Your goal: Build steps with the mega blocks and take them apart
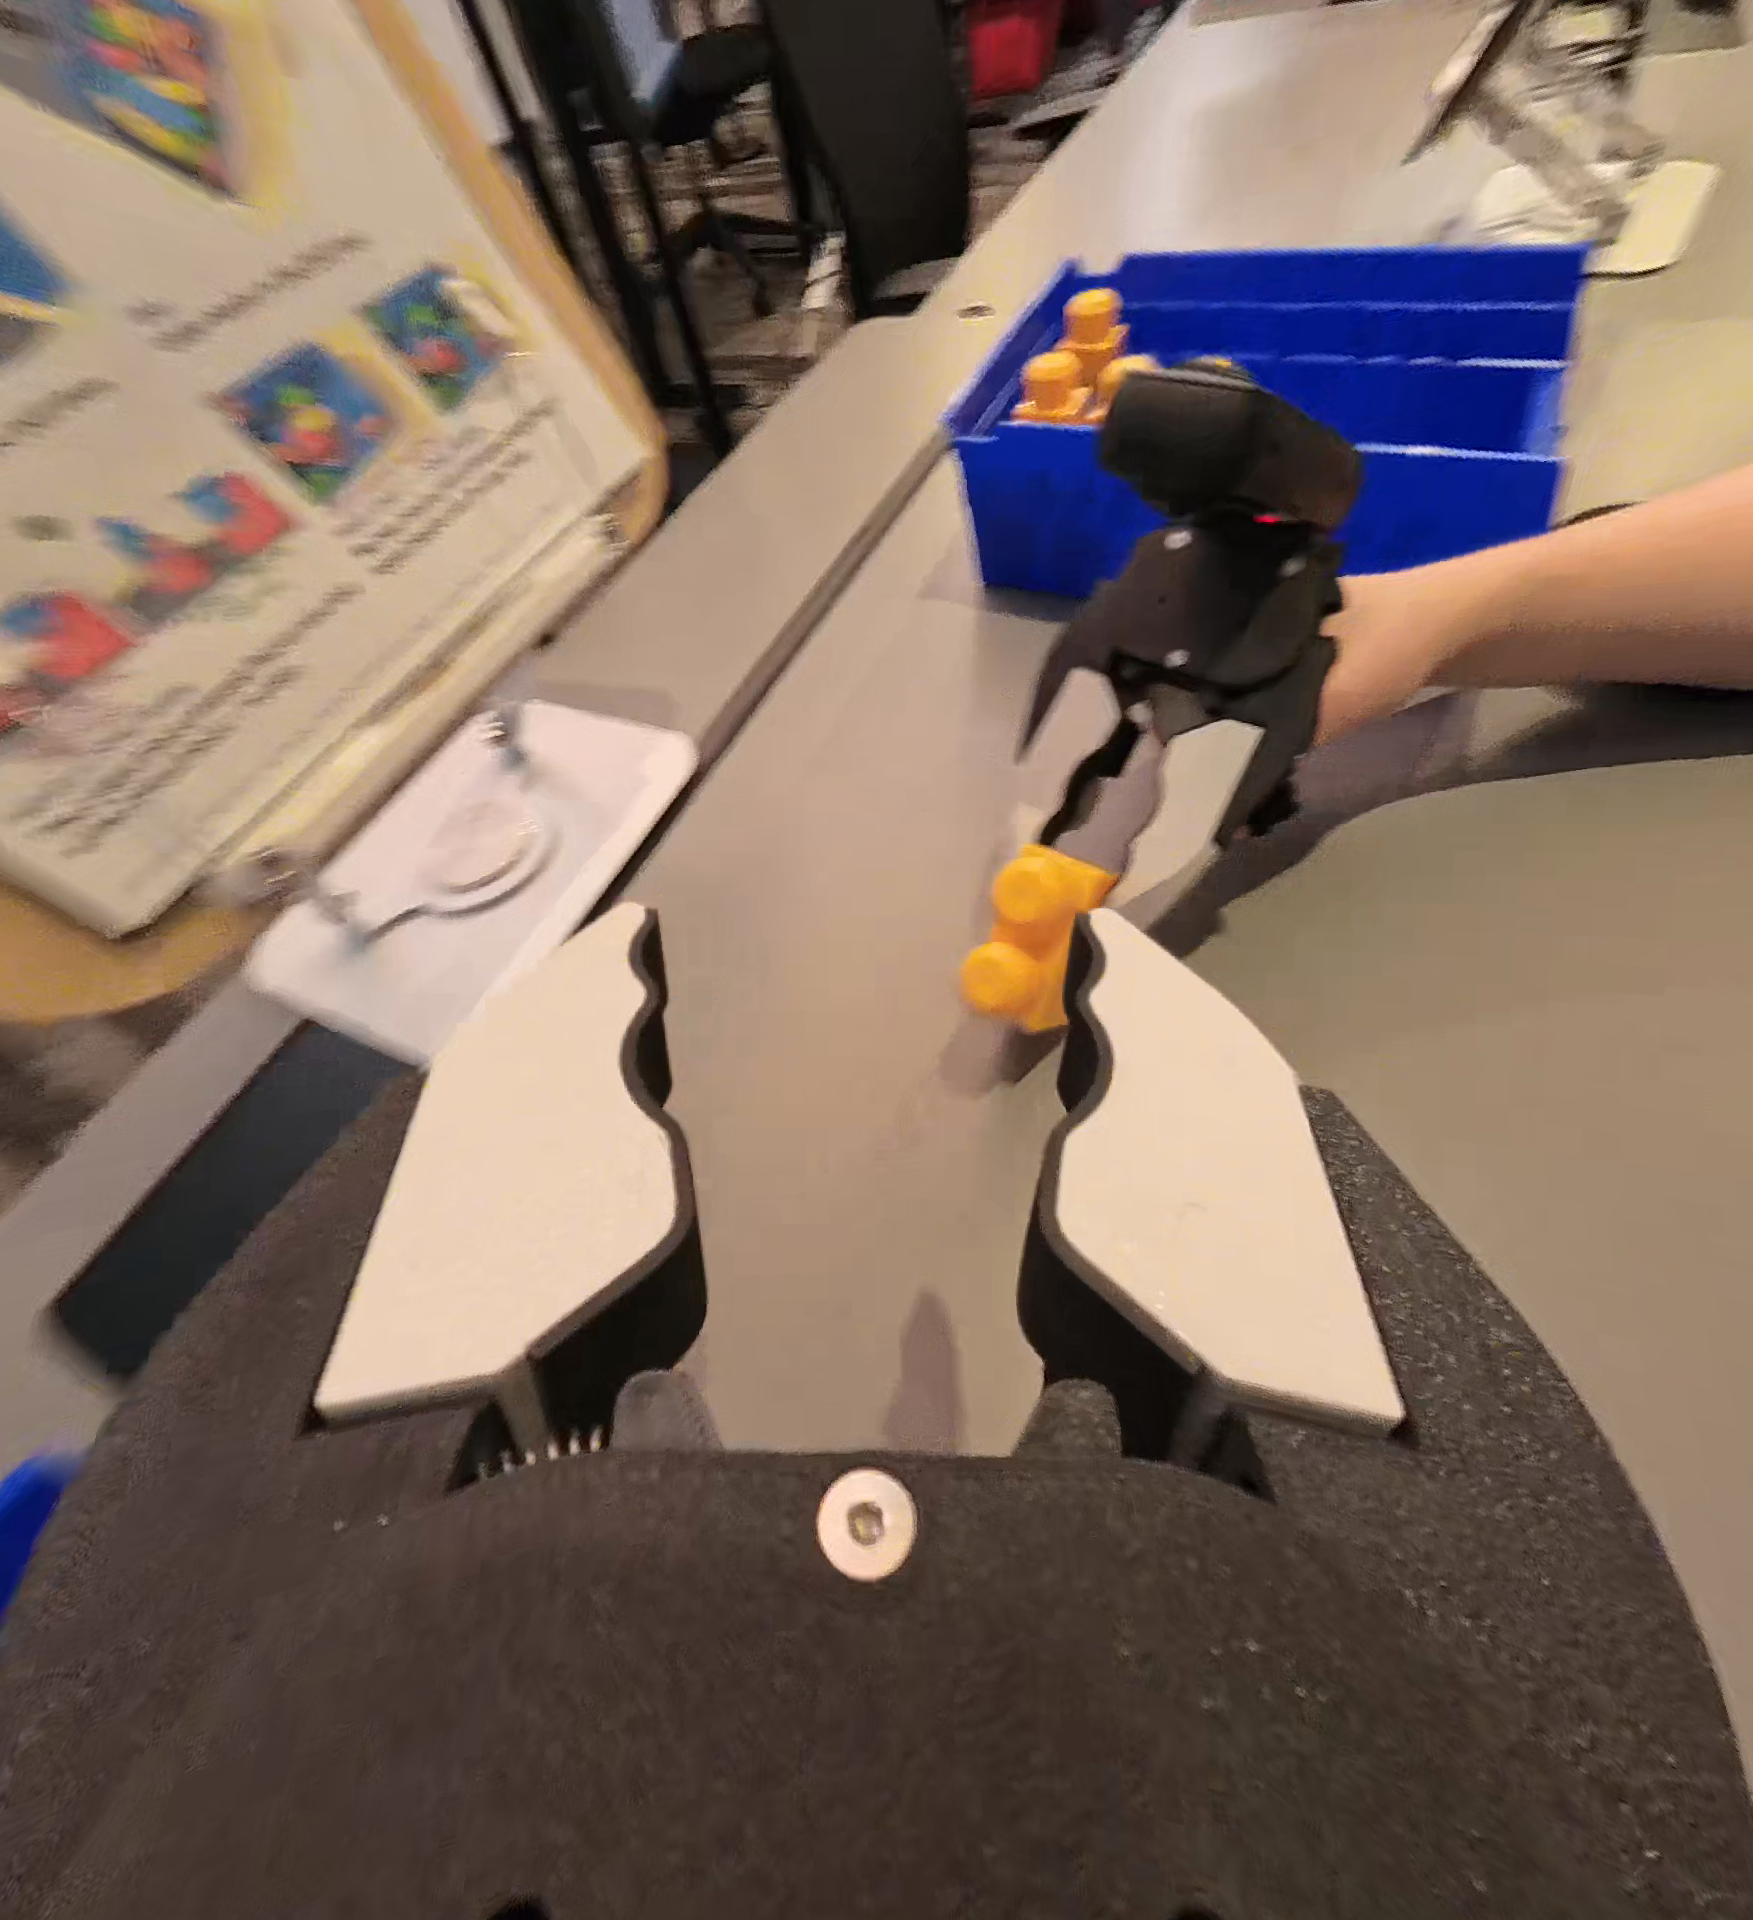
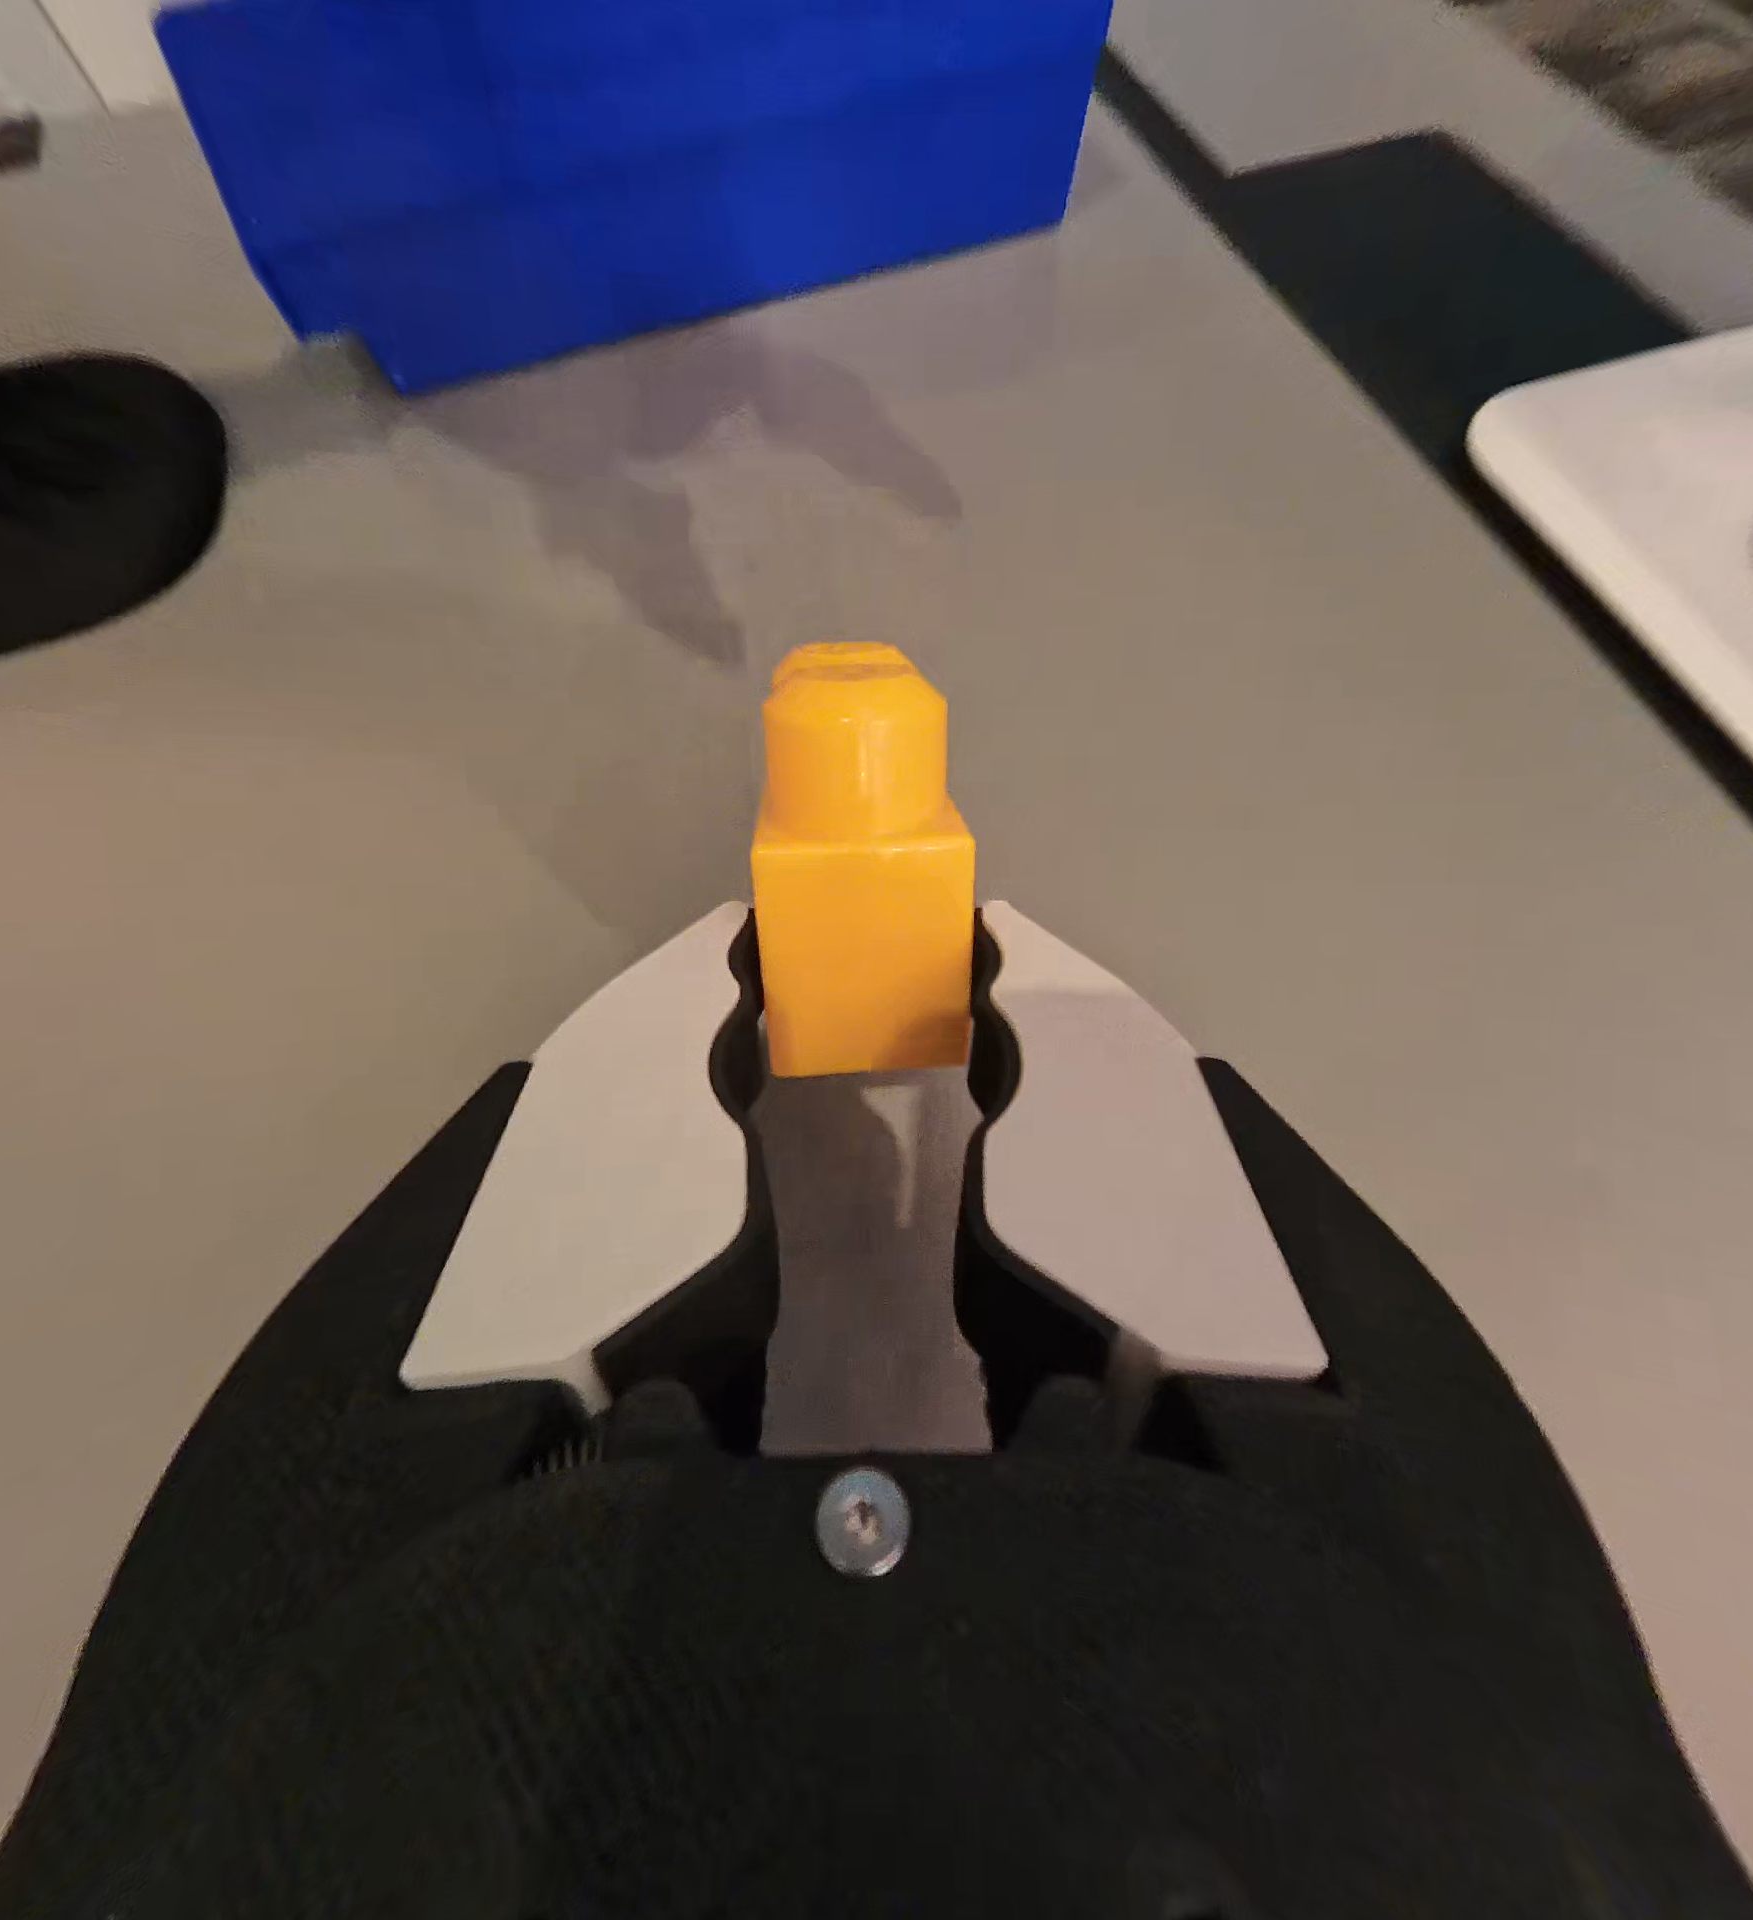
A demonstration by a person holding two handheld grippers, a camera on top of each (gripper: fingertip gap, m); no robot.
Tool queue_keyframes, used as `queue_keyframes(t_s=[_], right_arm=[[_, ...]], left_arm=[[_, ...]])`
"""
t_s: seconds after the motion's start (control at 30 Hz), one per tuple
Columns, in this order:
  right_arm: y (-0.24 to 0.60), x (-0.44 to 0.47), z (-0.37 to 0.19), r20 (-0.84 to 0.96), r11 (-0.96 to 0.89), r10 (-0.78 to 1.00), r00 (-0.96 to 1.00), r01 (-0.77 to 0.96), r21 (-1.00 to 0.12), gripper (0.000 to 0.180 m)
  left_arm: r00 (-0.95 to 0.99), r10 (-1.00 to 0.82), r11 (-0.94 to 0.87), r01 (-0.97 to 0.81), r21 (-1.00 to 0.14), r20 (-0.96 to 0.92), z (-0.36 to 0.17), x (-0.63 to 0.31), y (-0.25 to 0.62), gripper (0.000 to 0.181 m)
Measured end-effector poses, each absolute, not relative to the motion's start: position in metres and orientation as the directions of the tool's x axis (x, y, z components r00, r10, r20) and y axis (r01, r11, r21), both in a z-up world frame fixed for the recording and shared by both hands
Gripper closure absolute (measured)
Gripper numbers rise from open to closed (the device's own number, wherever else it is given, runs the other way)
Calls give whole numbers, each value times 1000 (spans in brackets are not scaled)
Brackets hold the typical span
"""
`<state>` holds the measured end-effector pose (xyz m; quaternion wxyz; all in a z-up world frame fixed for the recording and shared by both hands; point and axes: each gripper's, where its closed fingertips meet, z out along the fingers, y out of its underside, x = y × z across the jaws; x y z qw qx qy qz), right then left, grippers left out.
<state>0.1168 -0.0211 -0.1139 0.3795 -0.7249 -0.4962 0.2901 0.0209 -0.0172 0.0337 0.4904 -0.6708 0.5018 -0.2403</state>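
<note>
While gripped, orange block (image 2: 861,956) studs up

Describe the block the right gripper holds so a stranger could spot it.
Start at the blue bin on the grey table. In front of it, the right gripper clamps an orange block. Unlike the orange blocks in the bin, it is outside.

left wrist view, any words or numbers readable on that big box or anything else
Printed box: it bears lines of print beside coloured pictures, all too blurred to read.
Orange block: raised marks on its stud tops, too small to read.
Blue bin: no writing visible.
Nothing else legible in either view.
</note>
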Motion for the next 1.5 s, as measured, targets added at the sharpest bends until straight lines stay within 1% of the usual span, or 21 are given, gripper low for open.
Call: queue_keyframes(t_s=[0.07, 0.1, 0.2, 0.27, 0.37, 0.43, 0.47, 0.53, 0.6, 0.73, 0.83, 1.07, 1.17, 1.2, 1.23, 1.27, 1.3, 1.4, 1.5], right_arm=[[-21, 117, -123, -39, -218, 943, 329, 526, -822, 142], [-21, 117, -126, -38, -218, 945, 325, 535, -816, 142], [-21, 119, -134, -45, -224, 947, 317, 557, -800, 142], [-20, 122, -144, -26, -220, 949, 316, 597, -771, 142], [-20, 124, -155, 7, -209, 948, 317, 641, -738, 141], [-21, 124, -158, 10, -213, 948, 319, 656, -724, 141], [-21, 124, -157, 14, -215, 946, 323, 661, -718, 139], [-20, 125, -150, 34, -212, 941, 336, 665, -716, 129], [-20, 125, -133, 54, -196, 936, 347, 644, -739, 123], [-22, 127, -93, 110, -146, 926, 361, 611, -778, 121], [-26, 128, -72, 145, -105, 921, 361, 589, -801, 121], [-31, 128, -56, 225, -36, 912, 343, 613, -789, 121], [-33, 128, -50, 242, -17, 909, 340, 610, -792, 122], [-34, 128, -48, 242, -15, 909, 340, 606, -795, 122], [-34, 128, -47, 243, -13, 908, 341, 603, -797, 122], [-34, 129, -46, 245, -12, 907, 343, 603, -797, 122], [-33, 130, -46, 249, -11, 905, 345, 604, -797, 122], [-31, 132, -45, 259, -8, 899, 354, 605, -796, 122], [-29, 134, -43, 263, -7, 894, 362, 600, -800, 122]], left_arm=[[474, -856, -50, -471, -881, -205, 46, -25, -16, 110], [536, -817, -102, -497, -862, -212, 45, -52, -15, 114], [727, -650, -359, -549, -754, -221, 19, -143, -11, 112], [810, -553, -511, -515, -689, -195, -2, -190, -16, 114], [904, -384, -733, -421, -534, -186, -37, -249, -26, 118], [936, -320, -827, -352, -438, -148, -59, -267, -33, 117], [943, -310, -848, -331, -414, -117, -66, -268, -34, 116], [949, -308, -865, -312, -394, -75, -78, -264, -31, 115], [956, -287, -883, -292, -368, -69, -88, -265, -25, 113], [970, -230, -933, -244, -265, -82, -110, -273, -23, 114], [969, -226, -940, -244, -239, -100, -118, -275, -20, 114], [960, -251, -947, -269, -174, -120, -134, -275, -18, 116], [958, -262, -950, -278, -145, -120, -142, -274, -18, 120], [956, -267, -949, -283, -137, -123, -144, -274, -17, 124], [954, -269, -949, -286, -131, -130, -147, -274, -17, 128], [955, -261, -952, -279, -128, -143, -148, -276, -16, 136], [958, -251, -955, -269, -128, -137, -148, -276, -16, 138], [964, -241, -957, -256, -140, -114, -142, -273, -17, 139], [964, -239, -947, -258, -191, -115, -125, -272, -18, 139]])
